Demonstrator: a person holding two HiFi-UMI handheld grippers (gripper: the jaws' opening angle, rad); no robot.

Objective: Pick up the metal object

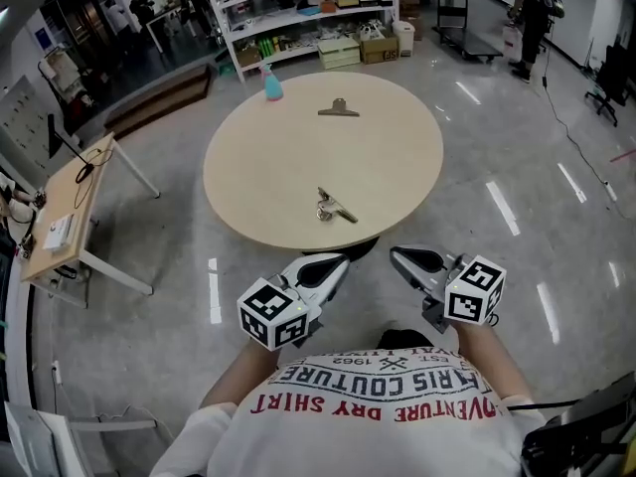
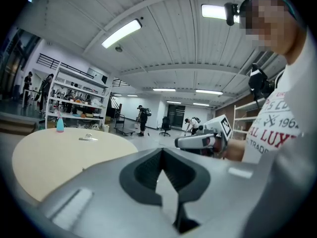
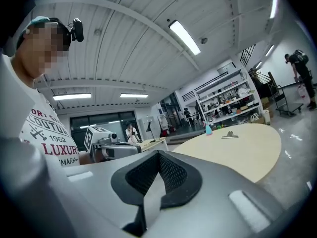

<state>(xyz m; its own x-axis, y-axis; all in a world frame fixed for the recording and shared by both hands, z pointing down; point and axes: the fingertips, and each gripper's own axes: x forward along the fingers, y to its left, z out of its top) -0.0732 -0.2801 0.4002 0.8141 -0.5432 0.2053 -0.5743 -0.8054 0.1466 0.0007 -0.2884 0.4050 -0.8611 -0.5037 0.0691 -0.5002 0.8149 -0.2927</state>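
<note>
One round, pale wood counter [image 1: 258,177] fills the middle of the head view, standing on a glossy grey floor [image 1: 527,167]. One long shelf rack [image 1: 298,13] loaded with boxes stands behind it, and one small desk [image 1: 65,217] stands off to the left. Two tongs are held low in front of the person's white shirt [image 1: 368,405], over the floor just short of the counter's near edge, with their tips pointing toward it. The left tongs [image 1: 334,264] and the right tongs [image 1: 401,257] are side by side but apart, and each carries one cube with square markers at its back. In the left gripper view the dark pads meet along a thin line with nothing between them, so those tongs are fully closed and empty. The right gripper view shows the same: pads pressed together, gripping nothing and touching nothing. Three small things lie on the counter. One blue spray bottle [image 1: 272,85] stands upright at the far left rim. There are two metal clips. The far metal clip [image 1: 339,108] lies flat near the far edge, just right of the bottle. The near metal clip [image 1: 334,207] lies close to the near edge, just ahead of both tongs and untouched.
</note>
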